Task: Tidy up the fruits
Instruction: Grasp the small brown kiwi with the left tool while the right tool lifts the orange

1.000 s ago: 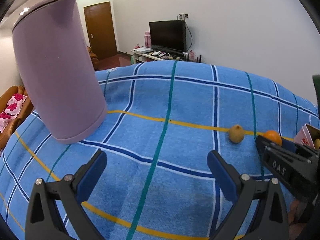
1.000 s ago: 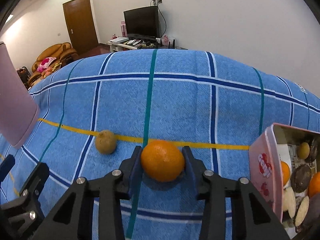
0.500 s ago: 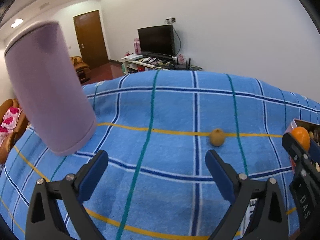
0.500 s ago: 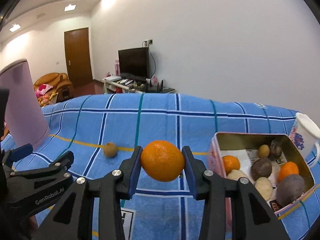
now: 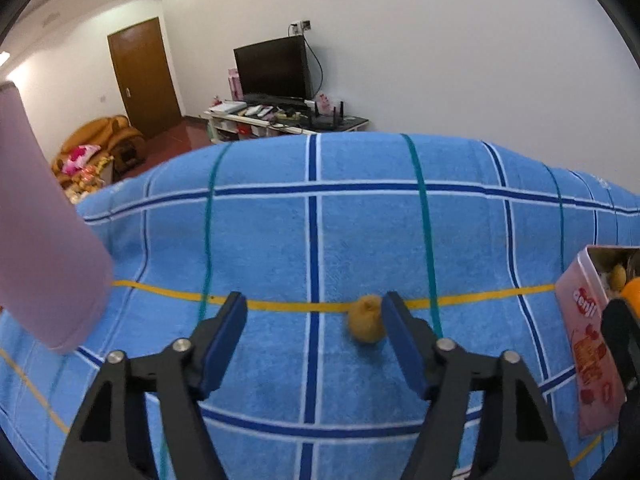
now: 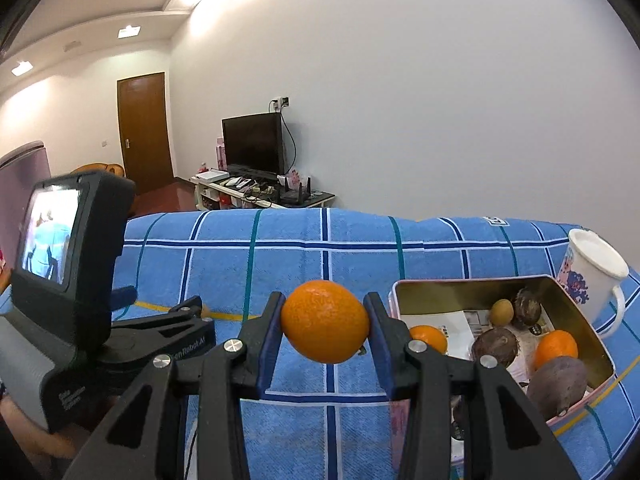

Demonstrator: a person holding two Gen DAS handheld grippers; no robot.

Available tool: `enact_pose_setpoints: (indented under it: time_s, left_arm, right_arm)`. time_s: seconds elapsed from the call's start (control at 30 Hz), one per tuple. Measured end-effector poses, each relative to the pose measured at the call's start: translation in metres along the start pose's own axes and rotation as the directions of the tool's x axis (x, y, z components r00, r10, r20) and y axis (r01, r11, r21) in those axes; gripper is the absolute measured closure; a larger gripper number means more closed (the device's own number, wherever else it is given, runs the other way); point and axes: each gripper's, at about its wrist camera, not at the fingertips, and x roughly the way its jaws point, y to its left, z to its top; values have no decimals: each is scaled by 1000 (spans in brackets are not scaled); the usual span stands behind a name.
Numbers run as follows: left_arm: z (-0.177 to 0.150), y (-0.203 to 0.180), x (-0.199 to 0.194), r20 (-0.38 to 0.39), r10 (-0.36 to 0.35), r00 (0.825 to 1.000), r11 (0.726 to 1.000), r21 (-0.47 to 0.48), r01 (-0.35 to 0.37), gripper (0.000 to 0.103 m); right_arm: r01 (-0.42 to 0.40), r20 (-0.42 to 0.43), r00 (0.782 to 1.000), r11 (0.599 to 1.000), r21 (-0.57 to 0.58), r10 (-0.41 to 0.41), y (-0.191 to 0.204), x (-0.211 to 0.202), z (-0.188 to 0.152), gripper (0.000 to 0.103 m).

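My right gripper is shut on an orange and holds it above the cloth, just left of the pink tin. The tin holds several fruits, among them two oranges and dark round ones. My left gripper is open and empty; a small yellow-brown fruit lies on the cloth just inside its right finger. The tin also shows at the right edge of the left wrist view. The left gripper's body shows in the right wrist view.
A tall mauve jug stands on the blue checked cloth at the left. A white mug with a printed pattern stands behind the tin at the right. The table's far edge lies beyond.
My right gripper lifted the orange off the cloth and carried it right toward the tin. My left gripper moved right, so the small fruit now sits by its right finger.
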Motion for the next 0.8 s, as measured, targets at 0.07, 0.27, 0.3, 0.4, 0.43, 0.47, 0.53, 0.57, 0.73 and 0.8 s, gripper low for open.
enact_pose_setpoints:
  time_s: [0.07,0.27,0.3,0.4,0.43,0.47,0.53,0.57,0.73,0.8]
  left_arm:
    - [2,1,3,-11,-53,999,999,-12,53,39]
    - [5,-4,17,-75,-117,990,993,-19,116,66]
    - [6,-2,23,-103,-137,985,990,-33,135,71]
    - [5,5,24,-101,-182,978,981,-80,175,76]
    - [5,6,24,-99,-193,976,979,-90,185,76]
    - [5,8,23,-96,-203,974,976,-99,194,76]
    - [6,11,22,-90,-225,970,969,-119,214,76]
    - [4,14,21,-86,-231,969,967,-126,219,76]
    - [-3,27,-5,44,-224,974,959,-168,228,76]
    - [-5,25,-23,116,-190,975,968,-140,206,76]
  right_arm:
    - [0,-4,1000,1000,-3,0,1,1,0,61]
    - [-6,-12,1000,1000,-19,6,8,6,0,61]
    - [-5,-11,1000,1000,-22,5,8,6,0,61]
    - [-2,-10,1000,1000,-26,2,10,5,-1,61]
    - [-2,-11,1000,1000,-28,1,11,5,-1,61]
    - [0,-11,1000,1000,-29,0,11,4,-1,61]
    - [1,-8,1000,999,-32,-1,12,4,-1,61]
    - [2,-5,1000,999,-34,-2,13,3,-1,61]
    - [4,28,1000,1000,-24,-3,13,-3,-2,61]
    - [-8,55,998,1000,-13,8,13,-9,-2,61]
